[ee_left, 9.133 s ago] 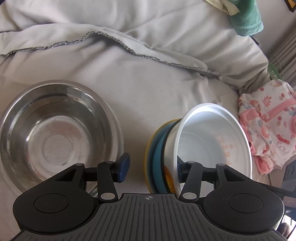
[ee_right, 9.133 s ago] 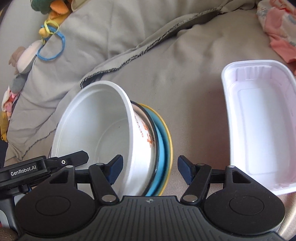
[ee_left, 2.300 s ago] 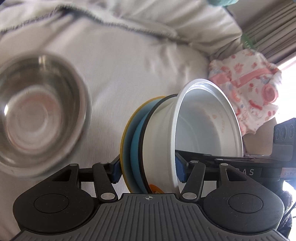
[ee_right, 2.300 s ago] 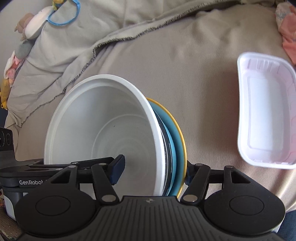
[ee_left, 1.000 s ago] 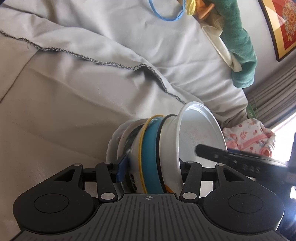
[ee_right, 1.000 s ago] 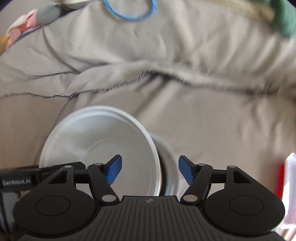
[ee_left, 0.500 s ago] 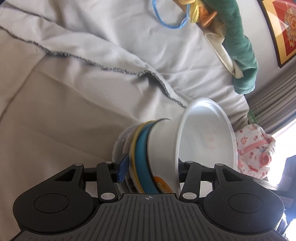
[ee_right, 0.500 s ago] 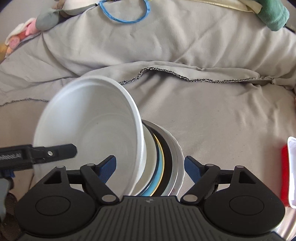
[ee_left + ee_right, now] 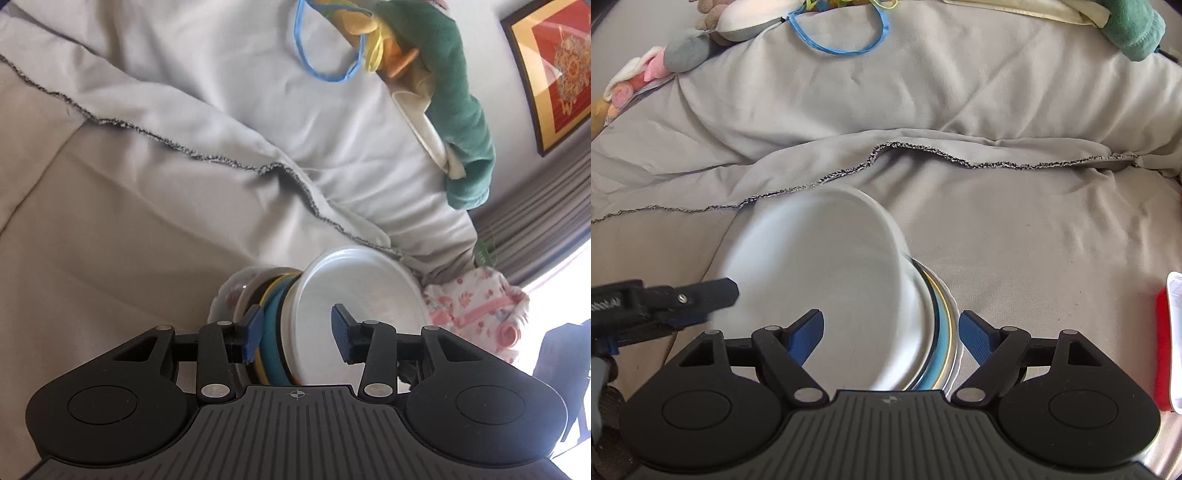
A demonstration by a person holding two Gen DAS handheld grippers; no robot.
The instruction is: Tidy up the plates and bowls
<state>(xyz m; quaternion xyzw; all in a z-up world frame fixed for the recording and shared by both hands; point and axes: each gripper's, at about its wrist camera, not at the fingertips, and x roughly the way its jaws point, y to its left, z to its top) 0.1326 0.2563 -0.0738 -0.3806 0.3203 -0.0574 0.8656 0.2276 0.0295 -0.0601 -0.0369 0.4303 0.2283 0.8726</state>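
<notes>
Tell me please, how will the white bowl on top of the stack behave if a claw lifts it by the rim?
The white bowl looks thin and plastic-like, so probably light, and its rim may flex. It sits tilted on the nested stack of dishes, so it could slide or tip. The soft grey blanket gives an unsteady base. The right claw is open around it.

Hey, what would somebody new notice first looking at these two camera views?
Probably the round white plastic bowl, nested on a blue plate with a yellow rim and tilted on the grey bedsheet, between the open fingers of both the left gripper and the right gripper. Next, the blue elastic loop lying far back on the grey bedding.
</notes>
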